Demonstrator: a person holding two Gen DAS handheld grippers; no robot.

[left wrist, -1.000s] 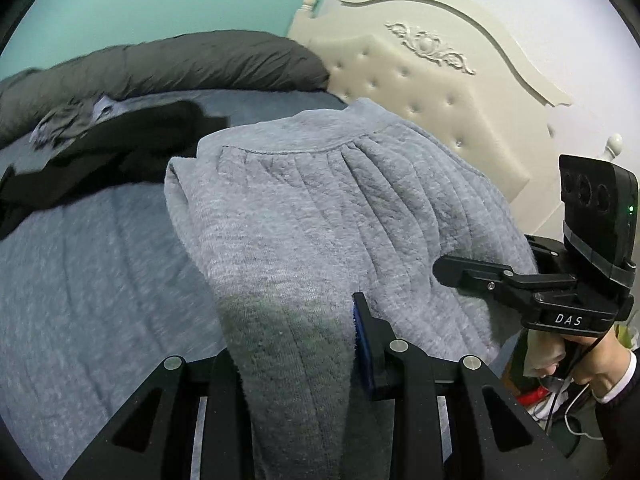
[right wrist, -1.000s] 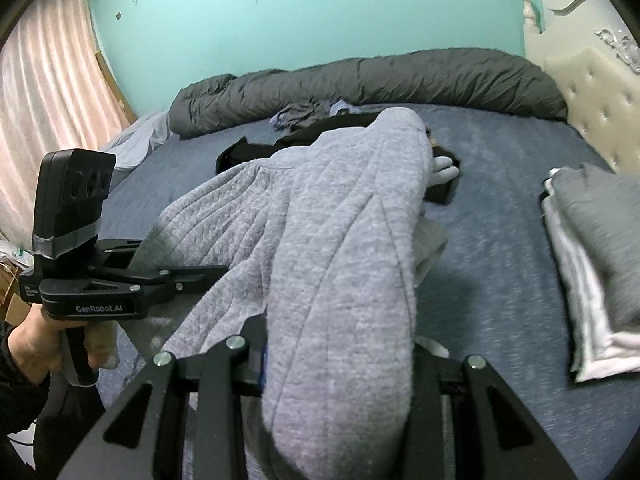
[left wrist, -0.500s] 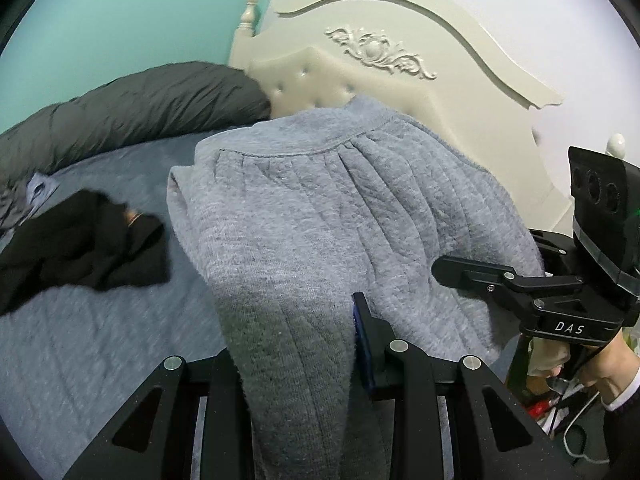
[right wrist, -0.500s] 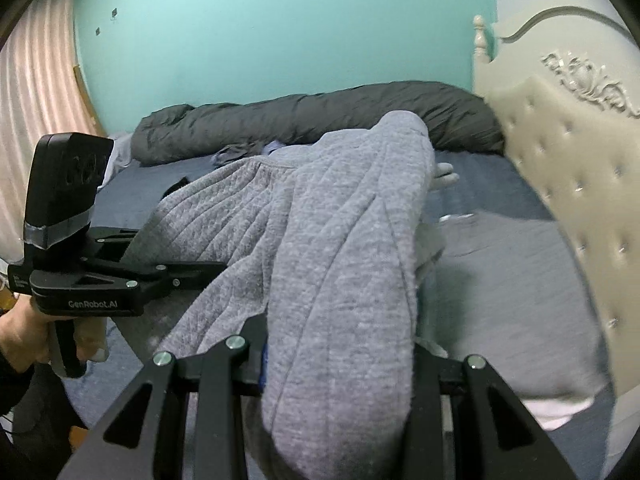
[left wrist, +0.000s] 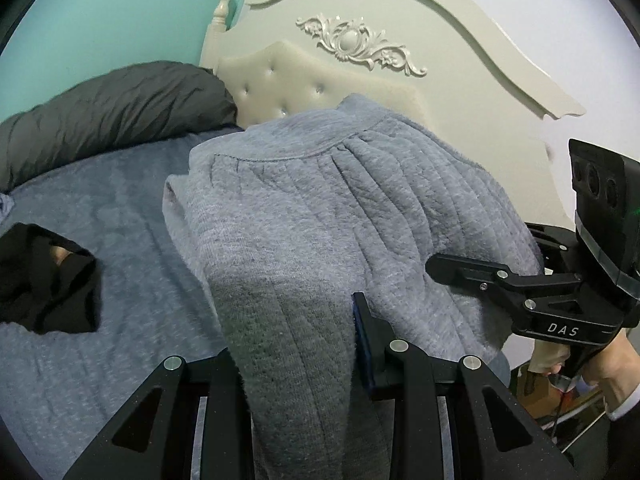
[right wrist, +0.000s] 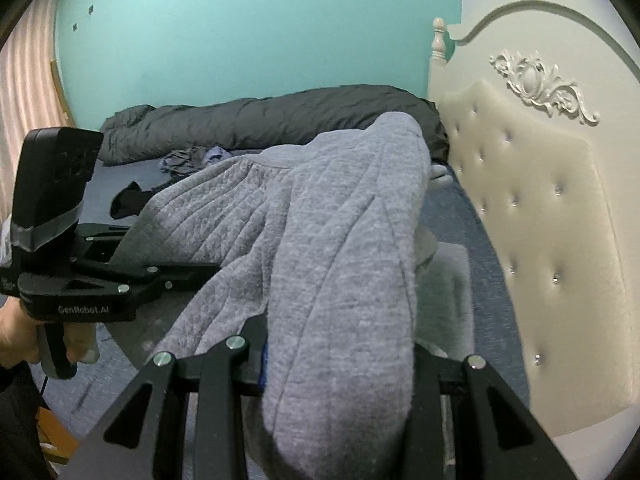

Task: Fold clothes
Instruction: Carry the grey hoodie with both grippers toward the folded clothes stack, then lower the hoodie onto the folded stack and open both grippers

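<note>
A folded grey quilted garment [left wrist: 320, 208] hangs in the air above the bed, stretched between both grippers. My left gripper [left wrist: 292, 340] is shut on its near left edge, with the cloth bunched between the pads. My right gripper [right wrist: 336, 360] is shut on the other end, where a thick fold [right wrist: 340, 240] drapes over its fingers. Each gripper also shows in the other's view: the right gripper [left wrist: 480, 256] held by a hand at the right, the left gripper [right wrist: 160, 252] at the left. The garment hides most of the fingertips.
The blue-grey bed cover [left wrist: 100, 200] lies below. A black garment [left wrist: 48, 284] sits at the left, a rolled dark duvet [left wrist: 112, 112] along the far edge. The cream tufted headboard [right wrist: 540, 220] stands close on the right. A folded grey pile [right wrist: 448, 280] lies under the held garment.
Both grippers have carried the garment sideways toward the headboard and a little upward. The headboard now fills more of both views, and the black garment has slid to the left edge.
</note>
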